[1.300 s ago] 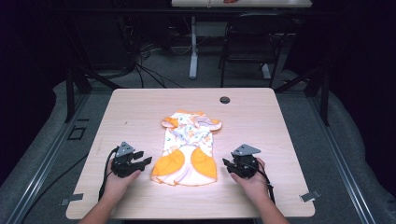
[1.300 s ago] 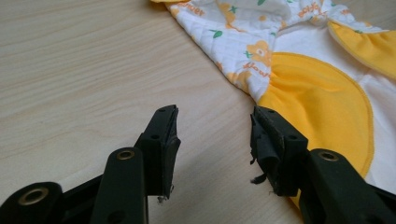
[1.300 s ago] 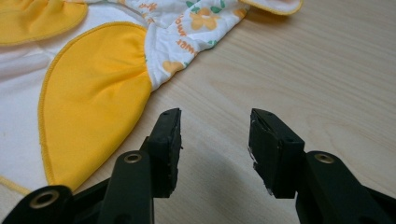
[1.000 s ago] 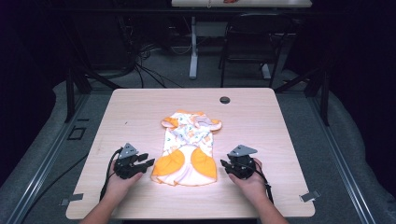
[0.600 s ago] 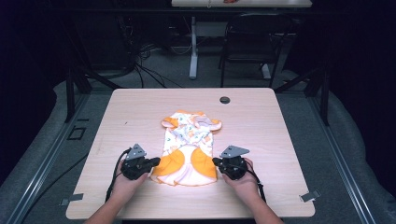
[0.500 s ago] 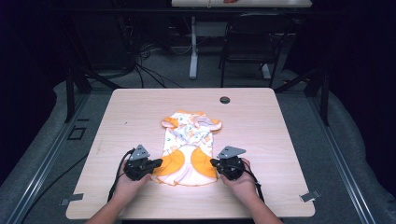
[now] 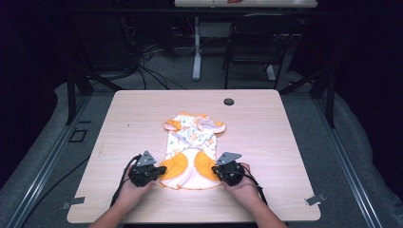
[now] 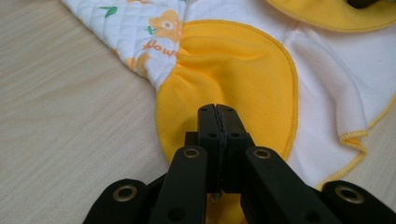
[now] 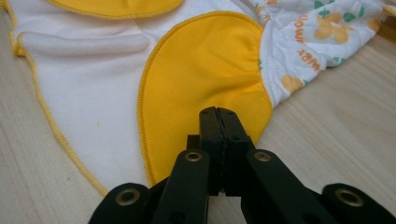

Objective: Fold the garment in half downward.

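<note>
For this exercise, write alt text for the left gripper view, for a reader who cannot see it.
The left gripper, its two black jaws pressed together, sits at the near edge of a yellow flap of a small garment lying on a pale wooden table. White fleece lining with yellow stitching spreads to the right, and quilted white fabric printed with orange flowers lies beyond.

- Lab or recording studio, not a home.
- Light wood desk (image 7: 142, 114) stands alone on grey carpet (image 7: 351, 142), dark surroundings, lit from above.
- Black metal frame rails (image 7: 38, 190) run along the floor on both sides of the desk.
- Cable tangle (image 7: 142, 52) on the floor behind.
- Empty black chair (image 7: 252, 42) and a second desk's leg (image 7: 196, 47) at the back.
- Cable grommet (image 7: 229, 101) in the desk top.
</note>
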